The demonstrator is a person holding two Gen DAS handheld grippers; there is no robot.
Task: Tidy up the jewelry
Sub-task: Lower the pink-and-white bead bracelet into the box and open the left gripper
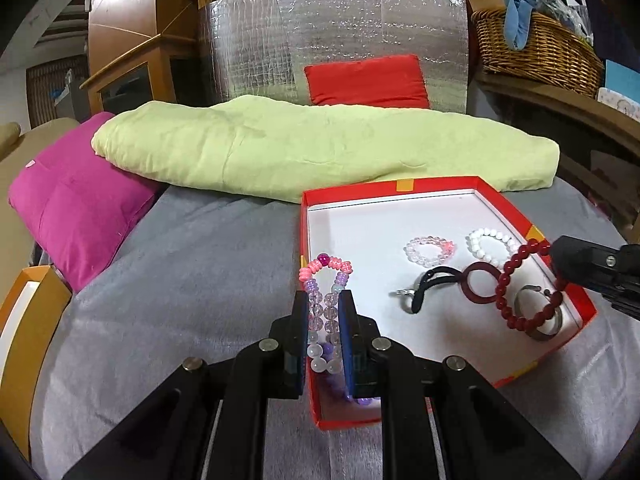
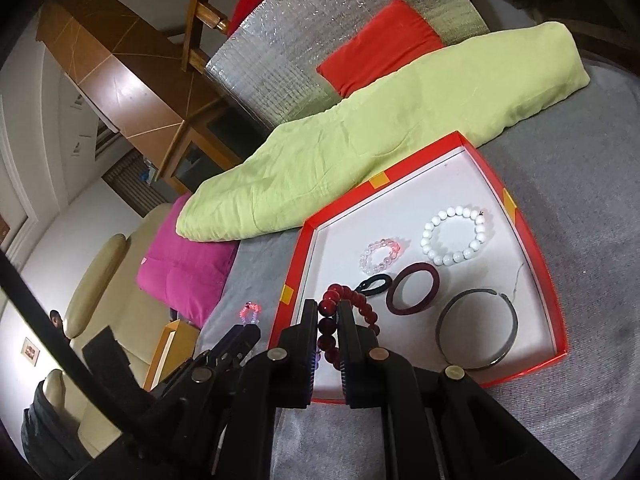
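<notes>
Red cardboard made the box [image 1: 504,196], and I held both bracelets over it so each could go down on the white floor beside the other pieces. My left gripper [image 1: 324,312] pinched the pastel bracelet [image 1: 326,276] above the near left corner; its beads were clear, lilac and pink. My right gripper [image 2: 325,320] was pressed on the dark red bracelet [image 2: 348,304], glossy round beads, above the near edge. White bracelet [image 2: 454,236], pink one [image 2: 380,256], maroon ring [image 2: 414,288] and metal bangle [image 2: 478,328] lay apart inside.
</notes>
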